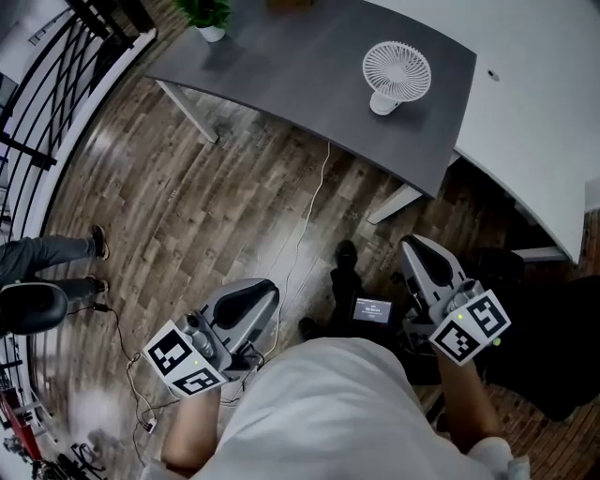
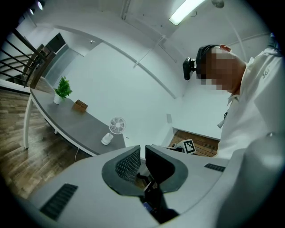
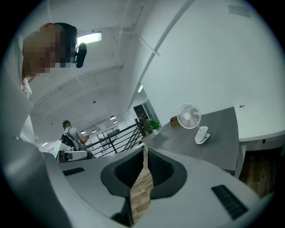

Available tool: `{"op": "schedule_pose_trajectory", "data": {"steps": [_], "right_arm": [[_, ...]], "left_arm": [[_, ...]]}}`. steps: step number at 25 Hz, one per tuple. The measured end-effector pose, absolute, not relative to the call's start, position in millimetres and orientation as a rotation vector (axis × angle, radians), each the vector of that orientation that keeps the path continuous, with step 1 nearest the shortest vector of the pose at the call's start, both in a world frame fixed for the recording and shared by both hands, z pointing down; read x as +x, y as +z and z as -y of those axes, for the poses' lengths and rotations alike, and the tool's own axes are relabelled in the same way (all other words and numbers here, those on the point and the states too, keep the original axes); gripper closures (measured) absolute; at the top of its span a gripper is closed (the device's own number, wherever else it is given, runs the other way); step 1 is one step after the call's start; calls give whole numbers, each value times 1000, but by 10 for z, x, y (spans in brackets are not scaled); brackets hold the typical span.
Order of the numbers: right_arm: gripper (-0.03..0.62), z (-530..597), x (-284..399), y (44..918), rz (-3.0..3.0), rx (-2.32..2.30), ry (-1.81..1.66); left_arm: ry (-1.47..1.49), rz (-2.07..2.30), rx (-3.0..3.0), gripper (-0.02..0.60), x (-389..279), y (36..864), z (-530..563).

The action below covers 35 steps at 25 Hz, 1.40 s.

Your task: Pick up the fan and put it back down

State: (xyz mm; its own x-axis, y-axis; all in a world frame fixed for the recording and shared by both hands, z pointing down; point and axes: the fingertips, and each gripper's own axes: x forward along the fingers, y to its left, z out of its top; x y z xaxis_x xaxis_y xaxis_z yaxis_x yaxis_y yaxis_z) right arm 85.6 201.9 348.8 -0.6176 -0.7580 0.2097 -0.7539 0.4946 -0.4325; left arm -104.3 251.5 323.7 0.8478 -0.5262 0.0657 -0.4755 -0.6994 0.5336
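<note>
A small white fan (image 1: 396,75) stands upright on its clip base on the dark grey table (image 1: 281,75), near the table's right end. It also shows in the left gripper view as the fan (image 2: 116,125) and in the right gripper view as the fan (image 3: 189,116). Both grippers are held low over the wooden floor, well short of the table. My left gripper (image 1: 262,292) (image 2: 143,149) has its jaws nearly together with only a thin slit and nothing between them. My right gripper (image 1: 419,251) (image 3: 145,149) is shut and empty.
A potted plant (image 1: 208,14) and a small brown box (image 2: 80,105) sit at the table's far end. A white table (image 1: 544,112) adjoins on the right. A cable (image 1: 309,216) runs across the floor. A black railing (image 1: 47,103) and a person's legs (image 1: 47,253) are at the left.
</note>
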Motion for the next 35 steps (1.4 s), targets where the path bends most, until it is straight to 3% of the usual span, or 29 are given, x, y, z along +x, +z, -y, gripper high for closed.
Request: {"op": "schedule_pose_trajectory", "data": {"steps": [17, 31, 35], "right_arm": [[580, -264, 1423, 3676, -2802, -1391, -816], [580, 269, 2098, 3678, -2775, -1418, -810], [579, 356, 2115, 3701, -2775, -1417, -787]], "left_arm": [[-76, 698, 2430, 541, -262, 3269, -595], [-42, 707, 2461, 538, 437, 3153, 183], [-39, 744, 2462, 508, 410, 3181, 281]]}}
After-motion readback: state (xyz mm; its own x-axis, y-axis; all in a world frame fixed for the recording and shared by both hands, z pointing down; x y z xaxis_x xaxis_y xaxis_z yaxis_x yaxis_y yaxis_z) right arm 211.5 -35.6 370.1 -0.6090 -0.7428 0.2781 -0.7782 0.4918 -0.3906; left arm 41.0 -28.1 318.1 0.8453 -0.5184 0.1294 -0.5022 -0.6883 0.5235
